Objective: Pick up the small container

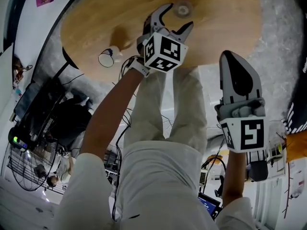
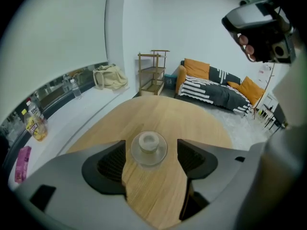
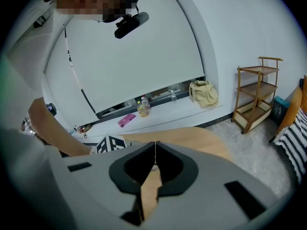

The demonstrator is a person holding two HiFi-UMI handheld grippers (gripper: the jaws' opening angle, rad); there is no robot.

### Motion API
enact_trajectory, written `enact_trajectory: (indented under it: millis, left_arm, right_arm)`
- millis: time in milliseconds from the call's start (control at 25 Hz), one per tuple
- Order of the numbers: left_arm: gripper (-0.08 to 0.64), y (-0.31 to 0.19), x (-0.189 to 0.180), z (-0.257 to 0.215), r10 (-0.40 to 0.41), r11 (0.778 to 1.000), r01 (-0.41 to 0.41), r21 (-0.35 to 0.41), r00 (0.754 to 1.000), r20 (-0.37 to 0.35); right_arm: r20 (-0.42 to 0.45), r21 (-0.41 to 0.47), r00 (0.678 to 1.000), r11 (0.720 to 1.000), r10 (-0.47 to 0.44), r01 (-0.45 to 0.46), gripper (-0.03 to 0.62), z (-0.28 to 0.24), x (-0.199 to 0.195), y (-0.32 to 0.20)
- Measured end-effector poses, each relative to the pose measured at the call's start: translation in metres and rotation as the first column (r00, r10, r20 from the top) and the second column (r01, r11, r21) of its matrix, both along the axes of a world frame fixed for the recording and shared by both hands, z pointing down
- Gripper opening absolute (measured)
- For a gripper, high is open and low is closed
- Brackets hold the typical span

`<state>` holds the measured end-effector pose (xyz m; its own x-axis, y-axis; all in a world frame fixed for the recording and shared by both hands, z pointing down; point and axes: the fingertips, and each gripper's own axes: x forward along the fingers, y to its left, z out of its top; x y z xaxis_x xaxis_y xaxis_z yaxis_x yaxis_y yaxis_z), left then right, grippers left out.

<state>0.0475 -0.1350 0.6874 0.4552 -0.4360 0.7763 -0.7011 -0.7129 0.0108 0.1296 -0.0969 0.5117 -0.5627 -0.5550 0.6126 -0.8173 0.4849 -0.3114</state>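
Your right gripper [image 1: 230, 59] sits closest to the head camera, off the near rim of the counter [image 1: 216, 28] and well apart from the work. Its fingers are pressed together with nothing between them; the right gripper view shows only a sliver of wood through the slot behind the tips.

Edges first: the counter is a rounded wooden top. Its near rim passes under your left wrist. A white cup [image 1: 108, 57] sits close to that rim on your left, well clear of the left gripper [image 1: 178, 17]. Bare wood lies all round the small container [image 1: 183, 7]. In the left gripper view the top reaches well past it before ending above the floor, with a wooden shelf [image 2: 153, 73] and a sofa [image 2: 216, 83] farther back.

You are looking at a low, round, clear container: a wide flat disc with a smaller pale stub rising from its middle. It stands upright on the wood.

Your left fingers are spread wide and angled down toward it. The left gripper view puts the container in the gap at their tips, roughly centred, with a strip of wood showing on each side, so neither finger touches it. From the head view it lies at the mouth of that gap.
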Motion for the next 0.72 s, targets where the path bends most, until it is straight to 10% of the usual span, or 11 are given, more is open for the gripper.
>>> enact_trajectory:
  millis: [720]
  left_arm:
    - [0.331,-0.023,0.022,0.042,0.015,1.000,-0.015,-0.008,1.000,-0.001]
  right_arm:
    - [0.003,-0.038,0.999,0.998,0.049,-0.048,0.011,0.022,0.012,-0.002]
